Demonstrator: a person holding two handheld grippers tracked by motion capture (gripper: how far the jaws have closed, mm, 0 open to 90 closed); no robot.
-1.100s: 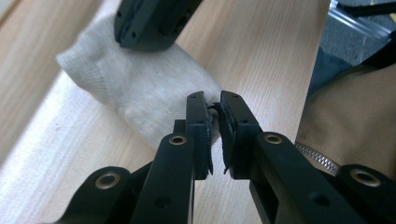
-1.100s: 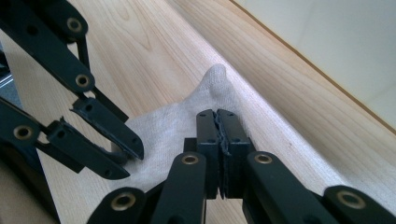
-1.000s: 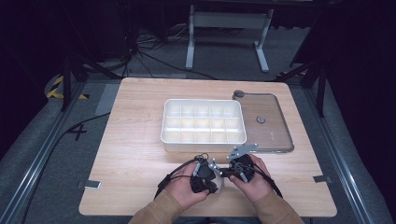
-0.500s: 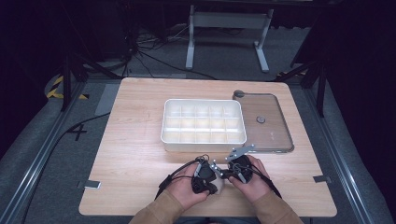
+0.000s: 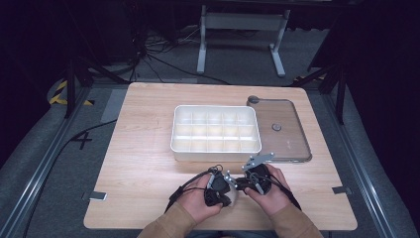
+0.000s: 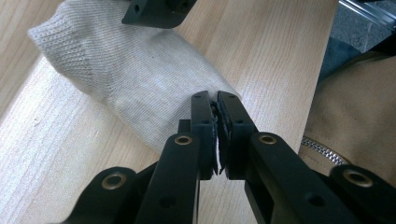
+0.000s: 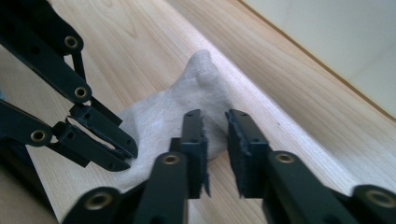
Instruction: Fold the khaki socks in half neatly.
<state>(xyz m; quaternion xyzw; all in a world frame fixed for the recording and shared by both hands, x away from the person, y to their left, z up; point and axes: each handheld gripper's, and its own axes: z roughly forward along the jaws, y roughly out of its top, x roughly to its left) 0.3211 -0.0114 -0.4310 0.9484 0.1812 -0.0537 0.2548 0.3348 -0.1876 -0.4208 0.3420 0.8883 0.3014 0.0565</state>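
A white knitted sock [image 6: 126, 79] lies on the wooden table near its front edge, between both hands [image 5: 233, 194]. My left gripper [image 6: 215, 100] is shut on one end of the sock, with white fabric pinched between its pads. My right gripper [image 7: 215, 119] faces it from the other side, and its jaws have just been opening. A gap stands between its pads, which press on nothing. The sock [image 7: 187, 98] lies just past their tips. In the right gripper view the left gripper [image 7: 119, 144] bites the cloth at the left. In the high view both grippers [image 5: 220, 191] [image 5: 243, 182] meet tip to tip.
A white tray [image 5: 174, 130] with several compartments stands mid-table behind the hands, its wall close by [image 7: 336, 46]. A clear lid [image 5: 289, 141] lies flat to its right. The table's front edge [image 5: 223, 229] runs just below the hands.
Both hands stay almost in place at the front edge. No clear difference shows in the high view.
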